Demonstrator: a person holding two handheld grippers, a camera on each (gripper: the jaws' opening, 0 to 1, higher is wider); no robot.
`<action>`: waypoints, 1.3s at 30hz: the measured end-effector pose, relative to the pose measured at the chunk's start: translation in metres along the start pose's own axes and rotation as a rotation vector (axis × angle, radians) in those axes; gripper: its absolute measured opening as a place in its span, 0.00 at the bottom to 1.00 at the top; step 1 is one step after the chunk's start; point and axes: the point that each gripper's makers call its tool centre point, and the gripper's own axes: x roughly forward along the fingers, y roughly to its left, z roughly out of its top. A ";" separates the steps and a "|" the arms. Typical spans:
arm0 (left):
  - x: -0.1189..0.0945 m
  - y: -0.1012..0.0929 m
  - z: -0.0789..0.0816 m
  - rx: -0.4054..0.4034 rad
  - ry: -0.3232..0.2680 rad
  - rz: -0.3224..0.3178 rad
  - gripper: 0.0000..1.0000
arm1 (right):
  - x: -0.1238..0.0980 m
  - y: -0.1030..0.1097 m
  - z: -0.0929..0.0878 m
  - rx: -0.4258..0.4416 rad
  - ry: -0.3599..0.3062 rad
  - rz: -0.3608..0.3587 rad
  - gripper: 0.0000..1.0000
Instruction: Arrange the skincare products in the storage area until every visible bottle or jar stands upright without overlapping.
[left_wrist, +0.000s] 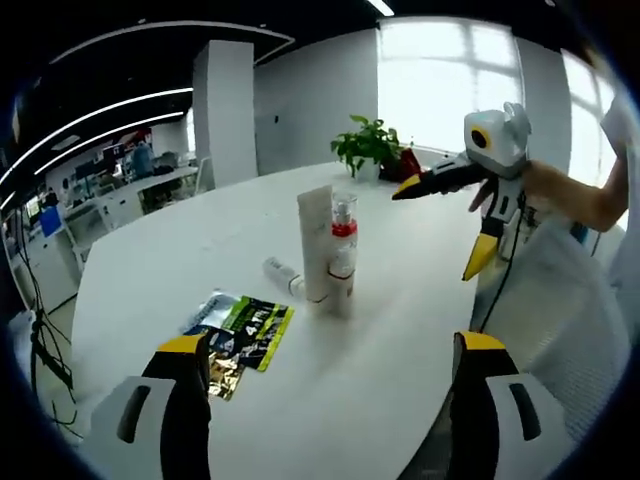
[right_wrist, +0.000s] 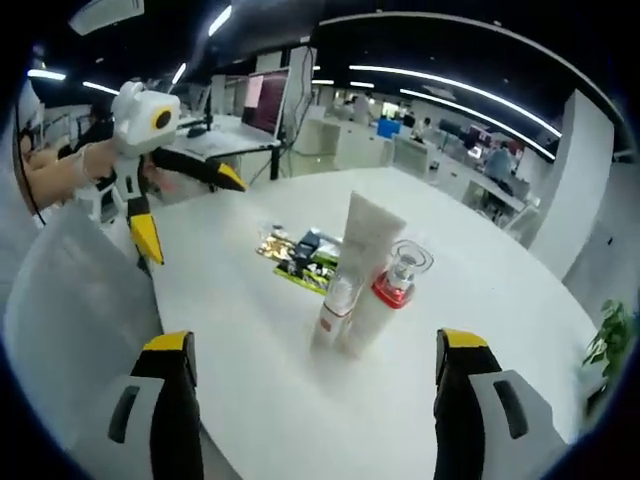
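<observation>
**Skincare cluster dead ahead of both open grippers; one small bottle down**

Skincare products are grouped mid-table: a tall white tube (left_wrist: 317, 243) standing on its cap, a clear bottle with a red collar (left_wrist: 343, 252) upright and touching or just beside it, and a small white bottle (left_wrist: 283, 274) lying flat beyond the left gripper (left_wrist: 330, 400), ahead and slightly to its left. Its long axis is seen running obliquely across the left gripper's line of approach. Foil sachets (left_wrist: 240, 335) lie nearer, just past the left jaw. Both grippers are held empty, jaws wide apart; the right gripper (right_wrist: 315, 395) faces the cluster from the opposite side. The fallen bottle is judged nearer the left gripper, tube intervening for the right.
</observation>
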 end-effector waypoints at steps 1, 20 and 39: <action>-0.001 -0.001 0.000 0.001 -0.002 -0.002 0.99 | 0.000 0.001 -0.001 0.003 0.006 0.002 0.99; -0.008 -0.004 0.003 0.007 -0.050 -0.012 0.99 | -0.002 0.001 -0.009 -0.024 0.059 0.002 1.00; 0.004 0.000 -0.006 0.008 -0.023 -0.018 0.99 | 0.008 -0.017 -0.007 -0.029 0.056 0.023 1.00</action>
